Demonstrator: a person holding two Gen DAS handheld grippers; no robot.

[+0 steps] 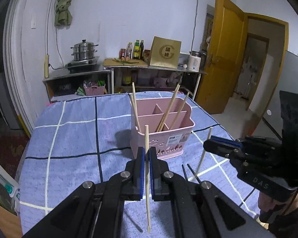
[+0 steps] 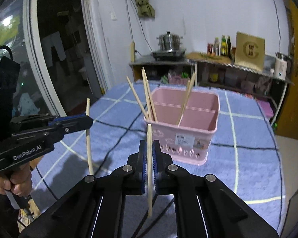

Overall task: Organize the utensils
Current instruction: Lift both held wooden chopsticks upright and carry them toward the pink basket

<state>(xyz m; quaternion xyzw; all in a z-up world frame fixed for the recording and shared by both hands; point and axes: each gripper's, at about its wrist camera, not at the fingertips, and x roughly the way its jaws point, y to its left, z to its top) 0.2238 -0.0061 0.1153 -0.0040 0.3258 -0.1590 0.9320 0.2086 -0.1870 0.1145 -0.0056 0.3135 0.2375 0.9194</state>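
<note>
Currently: left gripper [image 1: 147, 154] and right gripper [image 2: 149, 150] each pinch one upright chopstick [image 1: 147, 138], poised for dropping into the pink caddy [image 1: 188, 126], where others already lean.

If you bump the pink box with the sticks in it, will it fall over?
Probably not easily. The pink caddy looks wide and squat, sitting flat on the checked cloth. It is thin plastic holding only a few chopsticks, so it is likely light and may slide rather than tip. A hard shove up high might still topple it.
</note>
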